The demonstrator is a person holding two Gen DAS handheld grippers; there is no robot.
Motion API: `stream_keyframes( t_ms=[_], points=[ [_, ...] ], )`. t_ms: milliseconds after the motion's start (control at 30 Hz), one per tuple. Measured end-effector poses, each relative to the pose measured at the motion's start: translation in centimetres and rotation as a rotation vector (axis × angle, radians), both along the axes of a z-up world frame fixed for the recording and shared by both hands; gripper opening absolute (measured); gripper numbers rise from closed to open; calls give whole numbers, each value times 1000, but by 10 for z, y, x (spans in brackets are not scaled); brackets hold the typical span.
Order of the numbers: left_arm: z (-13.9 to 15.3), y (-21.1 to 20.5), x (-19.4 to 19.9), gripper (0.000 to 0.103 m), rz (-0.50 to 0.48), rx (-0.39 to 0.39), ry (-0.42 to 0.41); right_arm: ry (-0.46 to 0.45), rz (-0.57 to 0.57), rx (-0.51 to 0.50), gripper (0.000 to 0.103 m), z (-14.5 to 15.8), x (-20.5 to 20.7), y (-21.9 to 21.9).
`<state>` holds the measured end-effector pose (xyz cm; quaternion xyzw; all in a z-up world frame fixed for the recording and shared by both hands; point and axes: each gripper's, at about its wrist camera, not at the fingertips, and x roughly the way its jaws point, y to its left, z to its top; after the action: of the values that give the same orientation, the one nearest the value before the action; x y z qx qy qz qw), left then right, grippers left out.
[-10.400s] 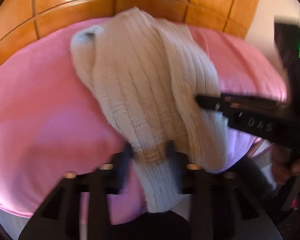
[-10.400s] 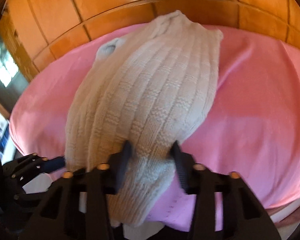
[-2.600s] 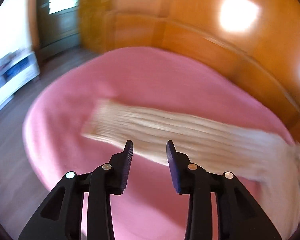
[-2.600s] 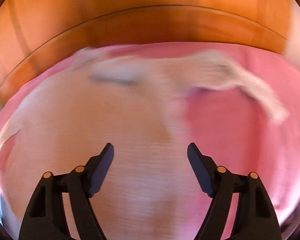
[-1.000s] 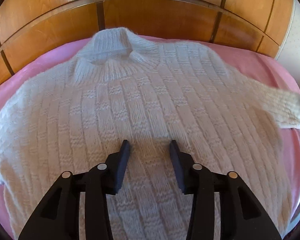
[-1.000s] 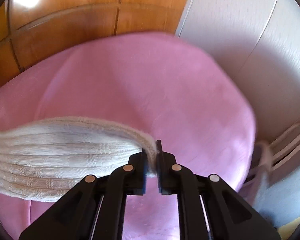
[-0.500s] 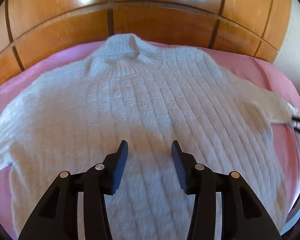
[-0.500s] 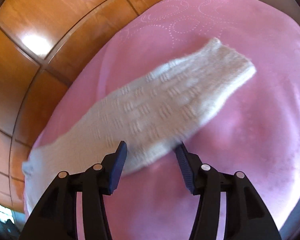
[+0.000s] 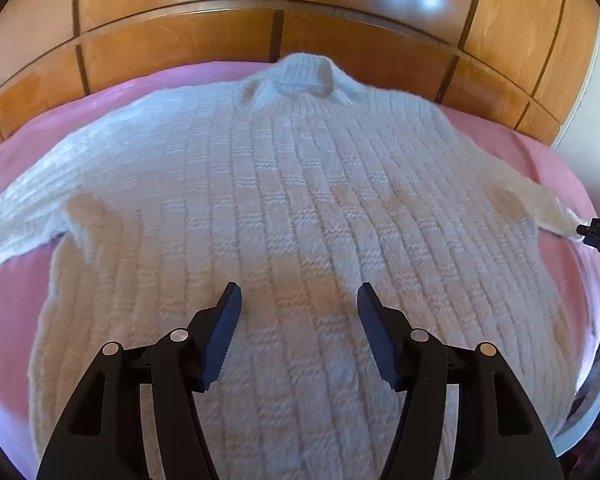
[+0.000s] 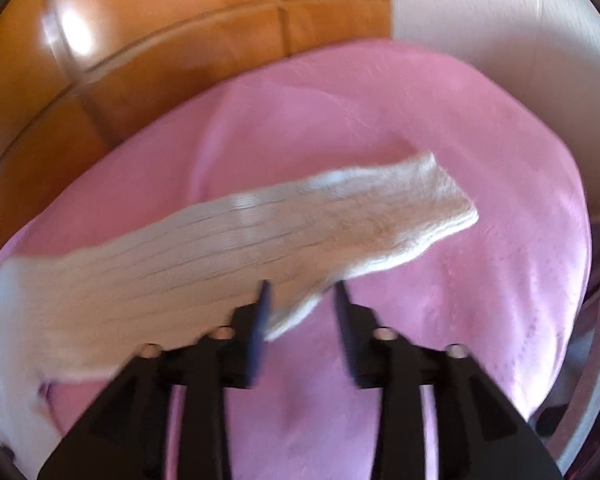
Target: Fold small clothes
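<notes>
We see the cream knit sweater (image 9: 300, 208) spread flat on the pink bed (image 9: 40, 128), its collar toward the wooden headboard (image 9: 180, 40) — the left wrist view alone shows the whole body. The left hand-held gripper (image 9: 299, 300) hovers above the hem end, jaws apart and empty. Only the right wrist view shows 1 sleeve (image 10: 300, 220) stretched away from the body — there the right hand-held gripper (image 10: 301, 292) hangs over its lower edge, jaws apart.
</notes>
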<state>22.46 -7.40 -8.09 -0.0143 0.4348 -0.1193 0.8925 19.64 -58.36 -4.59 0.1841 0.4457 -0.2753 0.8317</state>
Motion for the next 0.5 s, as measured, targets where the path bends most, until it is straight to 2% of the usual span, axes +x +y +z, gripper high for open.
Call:
stream_keyframes(
  t_ms=[33, 100, 200, 333, 400, 467, 500],
  points=[
    [1, 3, -3, 59, 8, 1, 1, -15, 41, -3, 47, 7, -4, 14],
    [2, 12, -9, 59, 25, -7, 3, -40, 124, 13, 47, 15, -10, 42],
    [4, 24, -19, 59, 60, 10, -4, -81, 300, 91, 50, 21, -16, 104],
    [10, 43, -34, 59, 108, 30, -15, -78, 505, 210, 58, 6, -20, 179],
    [13, 52, -42, 59, 130, 43, -29, -44, 579, 223, 61, -8, -27, 211],
    [15, 63, -53, 59, 146, 52, -35, -2, 619, 222, 64, -20, -36, 231],
    [15, 66, -57, 60, 151, 56, -37, -9, 622, 200, 65, -22, -43, 236]
  ],
)
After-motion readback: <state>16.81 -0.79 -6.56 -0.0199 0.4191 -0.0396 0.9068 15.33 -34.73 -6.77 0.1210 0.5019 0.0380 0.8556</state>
